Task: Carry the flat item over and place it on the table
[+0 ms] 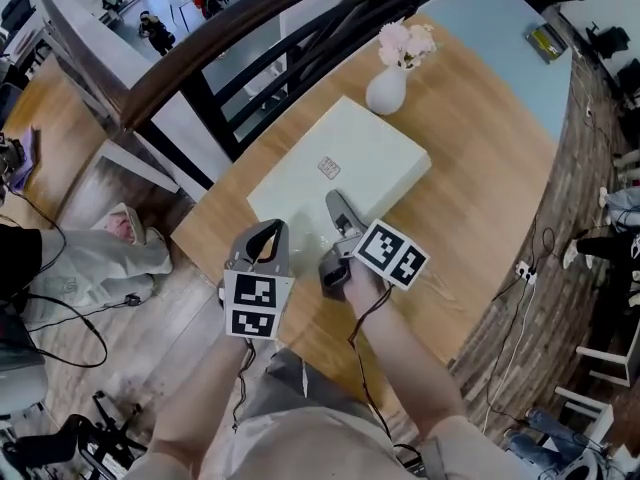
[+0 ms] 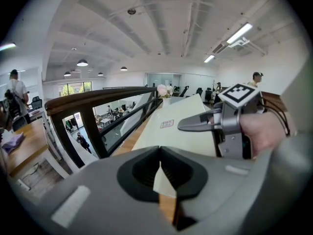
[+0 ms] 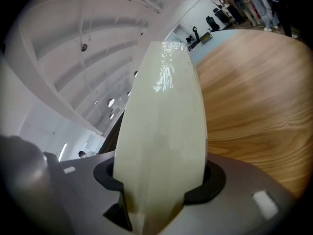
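So the right gripper (image 1: pixel 336 206) has its jaws clamped about halfway open on the near edge of the pale cream flat rectangular box (image 1: pixel 340 168), one jaw on top and one underneath. The left gripper (image 1: pixel 278 230) sits just beside it with its jaws closed tip to tip and nothing pinched between them. The box's near corner only shows past them. The box lies out ahead of both sets of jaws over the round wooden tabletop (image 1: pixel 480 198). It looks down or very nearly down, but whether the held edge actually touches the wood can't be made out.

Best guess for doing this well: lower the gripped edge until the box sits flat, then open the right jaws and slide straight back. The lower jaw is under the box, so pulling up would tip it.

Watch the far end. A white round vase (image 1: pixel 386 90) with pale pink flowers (image 1: pixel 405 43) stands just beyond the box, close enough that any shove forward could knock it over. A dark curved railing (image 1: pixel 250 28) runs off to the left of the left jaws, clear of the work.
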Demonstrator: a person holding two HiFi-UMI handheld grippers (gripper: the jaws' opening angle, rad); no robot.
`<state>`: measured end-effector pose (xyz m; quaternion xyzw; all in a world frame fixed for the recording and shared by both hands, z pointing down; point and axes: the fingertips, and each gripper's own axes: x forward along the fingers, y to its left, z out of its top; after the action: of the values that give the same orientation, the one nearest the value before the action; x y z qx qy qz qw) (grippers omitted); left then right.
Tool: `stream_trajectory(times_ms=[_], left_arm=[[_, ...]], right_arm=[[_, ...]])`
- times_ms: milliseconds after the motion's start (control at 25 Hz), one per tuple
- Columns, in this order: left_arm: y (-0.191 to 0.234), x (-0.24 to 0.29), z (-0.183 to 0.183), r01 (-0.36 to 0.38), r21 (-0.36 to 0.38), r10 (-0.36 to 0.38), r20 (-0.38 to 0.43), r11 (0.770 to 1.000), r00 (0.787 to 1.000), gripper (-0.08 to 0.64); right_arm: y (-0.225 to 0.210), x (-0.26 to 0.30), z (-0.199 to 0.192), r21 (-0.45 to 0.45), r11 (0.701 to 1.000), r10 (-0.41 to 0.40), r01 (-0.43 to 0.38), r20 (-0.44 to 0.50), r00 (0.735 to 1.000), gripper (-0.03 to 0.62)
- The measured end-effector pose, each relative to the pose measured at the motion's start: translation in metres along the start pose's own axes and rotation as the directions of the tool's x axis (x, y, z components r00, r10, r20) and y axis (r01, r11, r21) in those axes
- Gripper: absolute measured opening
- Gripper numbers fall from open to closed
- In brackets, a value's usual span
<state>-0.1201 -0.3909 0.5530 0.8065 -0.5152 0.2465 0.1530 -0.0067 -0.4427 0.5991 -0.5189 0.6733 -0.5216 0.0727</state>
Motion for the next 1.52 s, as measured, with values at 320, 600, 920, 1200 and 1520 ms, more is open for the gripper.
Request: stream_trajectory(times_ms=[320, 600, 920, 1200, 1520], left_arm=[[0.014, 0.012, -0.020, -0.035, 0.016, 0.036, -0.032, 0.999, 0.999, 0.002], [0.013, 0.016, -0.021, -0.027, 0.012, 0.027, -0.043, 1.000, 0.999, 0.002], [0.008, 0.032, -0.034, -0.008, -0.005, 0.007, -0.078, 1.000, 0.997, 0.002], [0.006, 0.031, -0.048, 0.008, -0.030, -0.011, -0.112, 1.000, 0.994, 0.002], [0.004, 0.020, -0.048, 0.004, -0.045, -0.009, -0.107, 0.999, 0.994, 0.002]], right_arm=[[-0.026, 0.032, -0.012, 0.172, 0.985, -0.004, 0.010, -0.036, 0.999, 0.299], [-0.050, 0.043, -0.015, 0.230, 0.972, -0.036, 0.055, -0.085, 0.996, 0.333], [-0.087, 0.063, -0.024, 0.088, 0.977, -0.178, 0.193, -0.152, 0.972, 0.455], [-0.104, 0.072, -0.030, 0.018, 0.959, -0.275, 0.284, -0.193, 0.942, 0.522], [-0.098, 0.051, -0.011, -0.117, 0.945, -0.318, 0.307, -0.088, 0.944, 0.569]])
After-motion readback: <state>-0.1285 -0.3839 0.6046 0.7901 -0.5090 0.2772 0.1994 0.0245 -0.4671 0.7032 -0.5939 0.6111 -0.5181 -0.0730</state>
